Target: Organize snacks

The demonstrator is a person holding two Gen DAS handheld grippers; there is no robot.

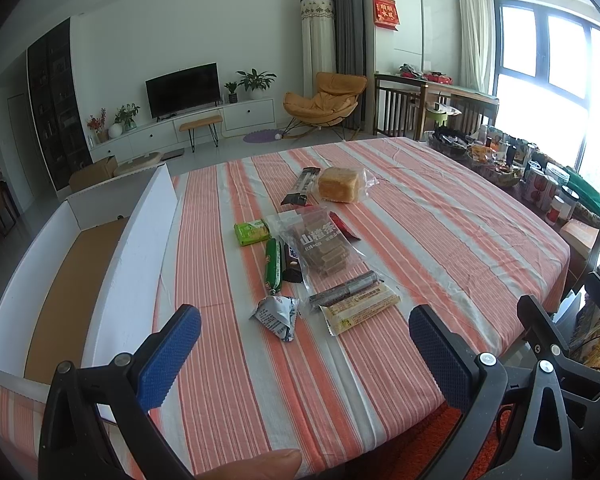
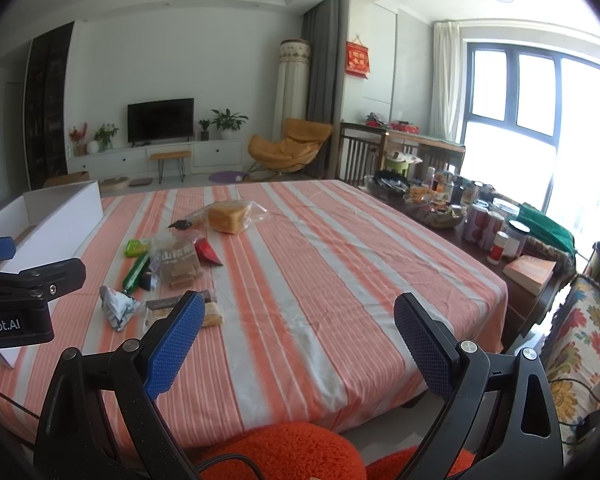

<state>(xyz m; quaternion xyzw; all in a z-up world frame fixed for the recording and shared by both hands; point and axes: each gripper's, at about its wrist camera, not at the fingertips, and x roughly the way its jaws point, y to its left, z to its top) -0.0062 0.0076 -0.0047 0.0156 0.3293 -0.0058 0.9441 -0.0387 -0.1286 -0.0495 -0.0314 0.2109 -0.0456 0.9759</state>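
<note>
Several snack packs lie in a loose cluster on the striped tablecloth (image 1: 420,240). A bagged bread loaf (image 1: 339,184) (image 2: 228,216) lies farthest, then a clear bag of brown bars (image 1: 320,246) (image 2: 176,262), a green packet (image 1: 253,232), a green tube (image 1: 273,266), a crumpled white wrapper (image 1: 278,316) (image 2: 116,308) and a yellow bar (image 1: 360,310). A white open box (image 1: 138,248) (image 2: 66,216) with a brown floor stands left of them. My left gripper (image 1: 304,352) is open, hovering near the wrapper. My right gripper (image 2: 298,342) is open over bare cloth, right of the cluster.
A second table (image 2: 496,268) at the right holds jars, cans, a basket and a book. An orange fuzzy seat (image 2: 284,452) sits below the near table edge. A floral chair (image 2: 580,344) stands at the right. The other gripper (image 2: 16,292) shows at the right wrist view's left edge.
</note>
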